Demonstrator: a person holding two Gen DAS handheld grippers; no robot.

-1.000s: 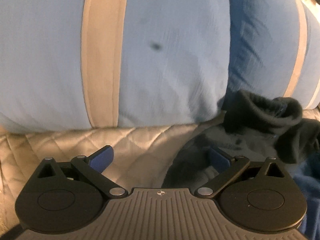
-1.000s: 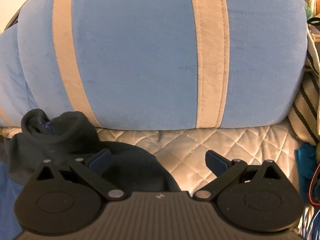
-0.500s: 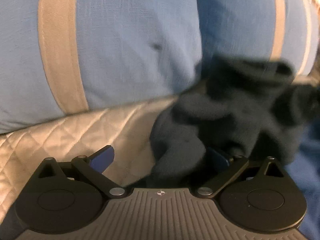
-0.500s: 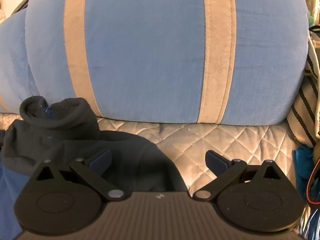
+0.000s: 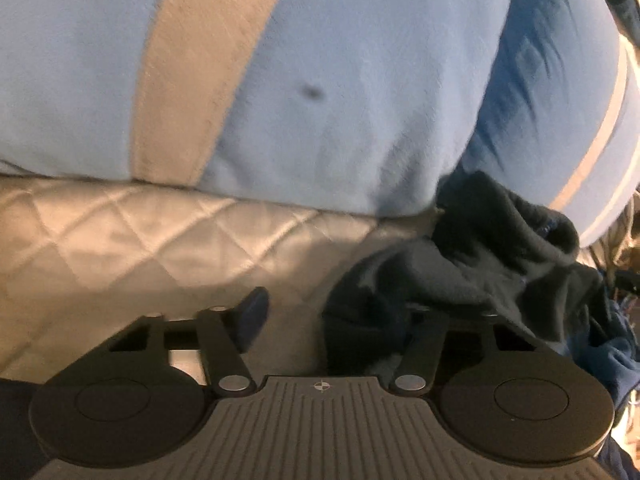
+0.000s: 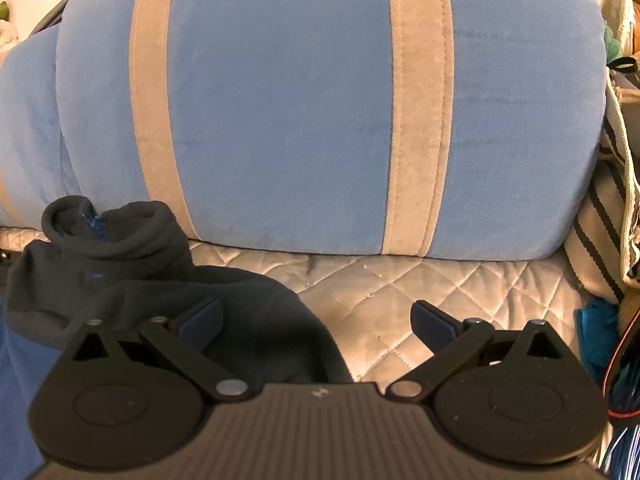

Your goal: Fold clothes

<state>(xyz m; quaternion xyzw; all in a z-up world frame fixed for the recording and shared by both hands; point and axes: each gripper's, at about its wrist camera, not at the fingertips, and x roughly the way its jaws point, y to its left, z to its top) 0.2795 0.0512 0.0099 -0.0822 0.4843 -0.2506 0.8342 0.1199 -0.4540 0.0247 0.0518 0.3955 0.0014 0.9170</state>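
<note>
A: What's there?
B: I see two blue cushions point(image 6: 280, 120) on a quilted cover point(image 6: 420, 292), and one crumpled dark fleece garment point(image 6: 160, 280) at its back edge.
A: Grips?
B: My left hand-held gripper point(image 5: 332, 316) is closing on fleece; my right hand-held gripper point(image 6: 316, 320) gapes, holding nothing.

Your left gripper point(image 5: 320, 320) is pointing steeply down and closing its jaws, with dark fabric bunching between them and hiding the right finger. Your right gripper point(image 6: 316, 320) is also angling down, holding its jaws wide apart and gripping nothing.
</note>
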